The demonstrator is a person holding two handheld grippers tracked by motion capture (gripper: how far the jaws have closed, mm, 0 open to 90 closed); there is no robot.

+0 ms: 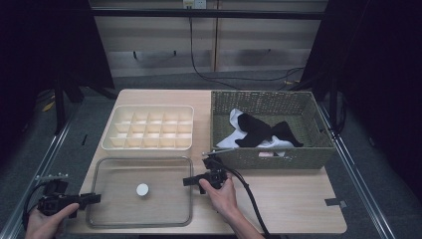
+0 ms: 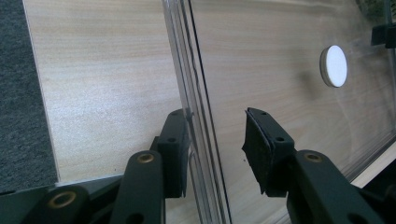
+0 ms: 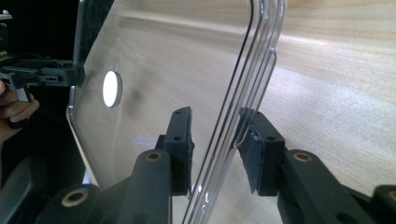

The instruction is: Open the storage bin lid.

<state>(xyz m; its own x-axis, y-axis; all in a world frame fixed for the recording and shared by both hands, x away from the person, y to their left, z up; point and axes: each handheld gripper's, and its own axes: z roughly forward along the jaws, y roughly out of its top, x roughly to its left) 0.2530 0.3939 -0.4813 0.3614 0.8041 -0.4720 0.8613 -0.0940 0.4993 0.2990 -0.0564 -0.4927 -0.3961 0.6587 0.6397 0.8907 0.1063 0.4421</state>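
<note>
**Clear lid flat on table, a gripper at each side rim**

Lies flat on the table [image 1: 298, 209], the clear lid [image 1: 114, 199], white knob [image 1: 142, 189] at its middle, just in front of the cream divider tray [image 1: 112, 142].

At the lid's left rim: left gripper [image 1: 94, 198], held in the left hand [image 1: 46, 221]. Jaws partly apart, rim [image 2: 196, 116] between them, one pad right against it, the other clear. No grip.

At the lid's right rim: right gripper [image 1: 188, 181], in the right hand [image 1: 221, 196]. Jaws likewise part open around the rim [image 3: 243, 112]; right pad looks to touch the edge, left pad stands off. Not clamped.

Behind the right hand, a woven basket [image 1: 224, 107] with 2 kinds of cloth inside: black [image 1: 259, 129] over white [image 1: 235, 118].
</note>
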